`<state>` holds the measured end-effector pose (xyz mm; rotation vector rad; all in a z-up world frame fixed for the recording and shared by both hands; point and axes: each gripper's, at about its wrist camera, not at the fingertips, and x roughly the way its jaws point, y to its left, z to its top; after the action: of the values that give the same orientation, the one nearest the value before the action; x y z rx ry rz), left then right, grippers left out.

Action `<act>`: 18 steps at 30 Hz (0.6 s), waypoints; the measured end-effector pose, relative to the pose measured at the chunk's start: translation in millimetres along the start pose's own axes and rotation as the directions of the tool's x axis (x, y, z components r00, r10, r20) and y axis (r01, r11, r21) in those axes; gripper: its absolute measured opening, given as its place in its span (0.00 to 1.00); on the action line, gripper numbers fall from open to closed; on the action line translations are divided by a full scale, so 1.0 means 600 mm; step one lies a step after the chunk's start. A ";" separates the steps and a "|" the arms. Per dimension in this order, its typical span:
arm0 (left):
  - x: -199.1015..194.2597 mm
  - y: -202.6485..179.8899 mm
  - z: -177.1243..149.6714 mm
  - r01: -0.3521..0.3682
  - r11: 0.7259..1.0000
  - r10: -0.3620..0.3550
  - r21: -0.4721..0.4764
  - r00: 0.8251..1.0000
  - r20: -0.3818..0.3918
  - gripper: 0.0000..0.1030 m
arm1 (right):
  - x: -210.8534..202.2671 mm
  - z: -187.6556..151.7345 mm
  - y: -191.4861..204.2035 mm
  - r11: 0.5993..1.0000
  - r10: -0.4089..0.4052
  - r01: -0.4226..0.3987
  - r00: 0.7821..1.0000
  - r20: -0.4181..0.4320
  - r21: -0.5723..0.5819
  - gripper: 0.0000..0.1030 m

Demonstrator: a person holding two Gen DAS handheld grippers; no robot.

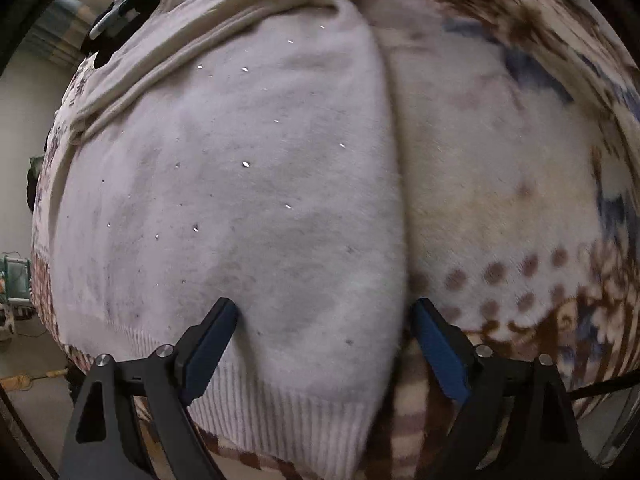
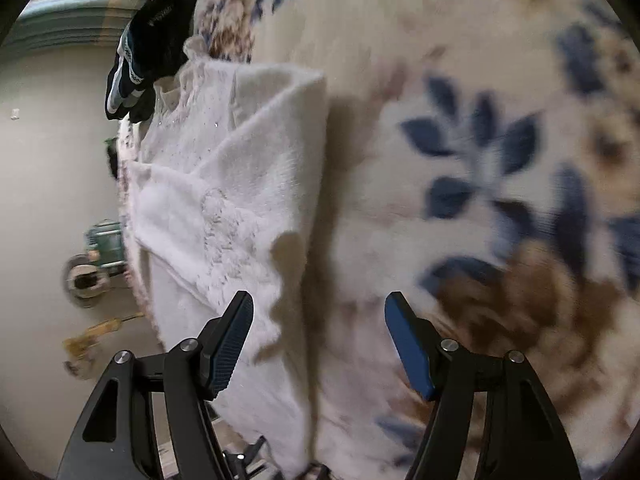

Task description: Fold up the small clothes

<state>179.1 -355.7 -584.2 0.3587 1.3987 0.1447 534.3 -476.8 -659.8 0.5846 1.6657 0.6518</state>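
- Left wrist view: the left gripper [image 1: 322,312] hovers low over the white sweater [image 1: 240,184], its fingers spread wide and grasping nothing. One finger sits over the knit body, the other just past the sweater's right folded edge.
- The sweater lies flat on the patterned blanket [image 1: 520,184], with its ribbed hem [image 1: 288,408] nearest this gripper and its long axis running straight away from the fingers toward the far side of the blanket.
- A folded sleeve or side panel crosses the far end of the sweater. Tiny shiny studs dot the fabric.
- A black and teal glove [image 1: 132,4] rests at the blanket's far left edge, beyond the sweater.
- Right wrist view: the right gripper [image 2: 318,316] is also released, fingers apart and empty, over the blanket [image 2: 480,160] near a ruffled edge [image 2: 280,280] of the sweater [image 2: 224,184].
- From here the sweater lies to the left of the fingers and ahead, and appears already folded in along its length, with a thick doubled edge facing the bare blanket.
- The glove [image 2: 148,48] lies past the sweater's far end, just beside it.
- Judgement: the left gripper is the nearer one to the hem, which sits between its fingers. The likely next fold carries the hem away along the long axis toward the far end.
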 end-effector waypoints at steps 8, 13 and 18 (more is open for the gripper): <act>-0.007 0.054 0.007 -0.002 1.000 0.003 -0.005 0.996 0.091 0.09 | 0.046 0.038 0.013 0.987 0.155 -0.160 0.981 0.115 0.030 0.54; -0.039 0.082 -0.001 -0.004 0.999 0.010 -0.041 0.990 0.139 0.08 | 0.054 0.046 0.057 0.995 0.098 -0.094 0.989 0.110 -0.036 0.21; -0.090 0.102 -0.007 -0.009 0.996 0.025 -0.085 0.983 0.184 0.08 | 0.027 0.043 0.078 0.995 0.103 -0.102 0.986 0.129 -0.015 0.16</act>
<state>172.4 -314.3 -514.0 0.3063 1.2027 0.1796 558.3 -429.3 -642.7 0.6967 1.5185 0.6802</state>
